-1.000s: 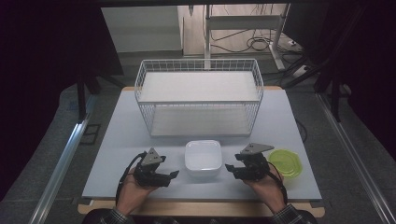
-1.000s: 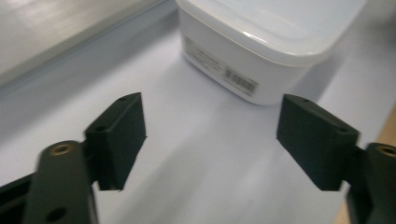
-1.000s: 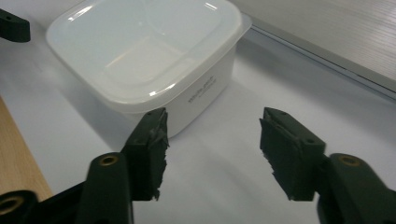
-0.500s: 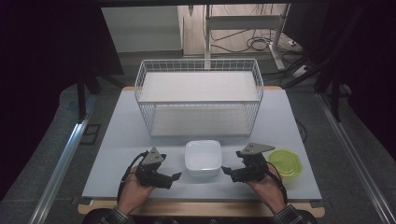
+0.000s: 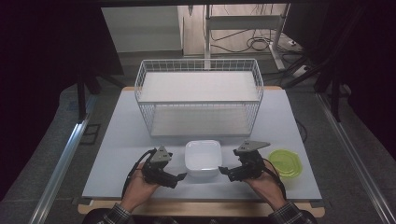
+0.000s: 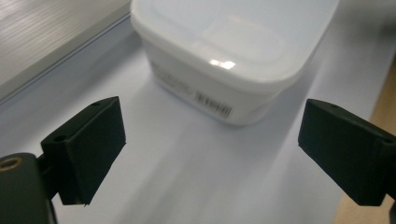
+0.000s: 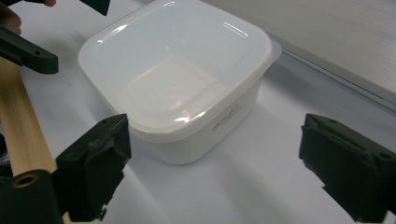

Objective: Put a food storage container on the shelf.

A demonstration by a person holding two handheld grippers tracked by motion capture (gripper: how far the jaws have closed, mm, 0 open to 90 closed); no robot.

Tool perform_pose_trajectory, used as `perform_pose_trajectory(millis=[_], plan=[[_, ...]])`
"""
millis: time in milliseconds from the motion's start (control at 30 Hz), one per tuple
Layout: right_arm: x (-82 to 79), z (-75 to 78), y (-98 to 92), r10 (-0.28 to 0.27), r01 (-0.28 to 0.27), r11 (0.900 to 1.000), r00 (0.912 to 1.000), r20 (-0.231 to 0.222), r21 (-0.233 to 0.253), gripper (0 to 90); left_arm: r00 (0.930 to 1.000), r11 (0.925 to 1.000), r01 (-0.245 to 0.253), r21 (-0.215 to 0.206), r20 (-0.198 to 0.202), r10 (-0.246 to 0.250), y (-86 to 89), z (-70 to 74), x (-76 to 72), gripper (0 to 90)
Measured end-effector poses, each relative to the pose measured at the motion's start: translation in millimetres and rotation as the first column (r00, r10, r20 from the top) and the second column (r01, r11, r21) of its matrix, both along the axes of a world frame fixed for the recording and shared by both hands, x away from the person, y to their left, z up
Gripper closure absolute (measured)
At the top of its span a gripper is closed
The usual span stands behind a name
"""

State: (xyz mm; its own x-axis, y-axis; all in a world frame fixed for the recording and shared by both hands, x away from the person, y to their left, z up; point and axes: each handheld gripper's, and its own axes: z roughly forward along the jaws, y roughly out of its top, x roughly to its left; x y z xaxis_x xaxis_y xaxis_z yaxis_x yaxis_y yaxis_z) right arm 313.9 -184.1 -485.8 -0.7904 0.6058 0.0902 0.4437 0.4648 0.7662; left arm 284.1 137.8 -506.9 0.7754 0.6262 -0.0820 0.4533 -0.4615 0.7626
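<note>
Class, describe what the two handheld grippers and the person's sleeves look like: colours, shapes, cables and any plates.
The left gripper and right gripper are black, each topped by a grey three-cornered plate, with a black cable trailing back past the hand. In the gripper views their jaws are blocky, matte black pads with small round holes near the base. The person wears plaid sleeves at the cuffs.
</note>
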Motion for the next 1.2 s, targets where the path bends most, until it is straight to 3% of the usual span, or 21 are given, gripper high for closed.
perform_pose_trajectory(millis=[167,233,300,367,500,667,767,800,833,900,967,1033,1200], plan=[[4.2,0.3,4.1,0.01,-0.01,1.0,0.9995,-0.031,0.014,4.7,0.9992,0.9998,0.015,-0.013,-0.036,-0.016,-7.8,4.3,10.0,6.5],[5.9,2.4,7.0,0.013,-0.013,1.0,0.9992,-0.038,-0.002,5.9,0.9989,0.999,0.015,-0.043,-0.044,-0.017,-7.9,5.9,14.2,5.2],[7.4,5.2,9.5,0.011,-0.011,1.0,0.9996,-0.027,-0.007,9.9,0.9965,0.9955,0.024,-0.092,-0.078,-0.031,-6.9,7.0,20.2,5.7],[12.1,6.3,11.5,0.019,-0.018,1.0,0.9986,-0.05,0.013,13.3,0.9954,0.9941,0.025,-0.105,-0.089,-0.034,-6.3,7.0,24.5,6.7],[22.6,1.8,17.2,0.034,-0.03,0.999,0.9932,-0.111,0.04,15.4,0.9899,0.9907,0.043,-0.129,-0.128,-0.06,-8.1,4.5,37.2,14.0],[33.6,-3.0,21.2,0.032,-0.024,0.998,0.9844,-0.173,0.05,20.1,0.9772,0.983,0.043,-0.178,-0.197,-0.079,-9.4,-0.3,49.7,18.2],[41.5,-3.6,22.2,0.044,-0.026,0.996,0.9713,-0.234,0.08,27.0,0.9689,0.9795,0.043,-0.197,-0.231,-0.089,-8.8,-2.0,53.1,20.5],[41.5,-3.6,22.2,0.044,-0.026,0.996,0.9713,-0.234,0.08,27.0,0.9689,0.9795,0.043,-0.197,-0.231,-0.089,-8.8,-2.0,53.1,21.2],[44.4,-3.5,22.2,0.026,-0.002,0.997,0.9568,-0.289,0.082,31.1,0.9649,0.9796,0.028,-0.199,-0.25,-0.079,-8.7,-1.4,52.3,22.2],[44.9,-0.1,18.8,0.01,0.016,0.997,0.9448,-0.328,0.079,40.5,0.9572,0.9825,0.014,-0.186,-0.282,-0.067,-8.7,1.7,50.2,24.6],[44.0,2.0,16.4,0.011,0.015,0.997,0.9449,-0.327,0.079,45.2,0.9551,0.9823,0.017,-0.186,-0.288,-0.071,-7.7,2.6,49.6,30.6],[37.7,6.6,13.9,-0.014,0.037,0.997,0.943,-0.333,0.065,51.9,0.9513,0.9814,-0.013,-0.191,-0.305,-0.047,-5.6,5.6,44.8,37.2],[24.9,12.9,12.4,-0.041,0.065,0.996,0.9519,-0.303,0.066,61.6,0.9502,0.9811,-0.056,-0.185,-0.312,-0.004,-1.9,12.9,35.3,52.3]])
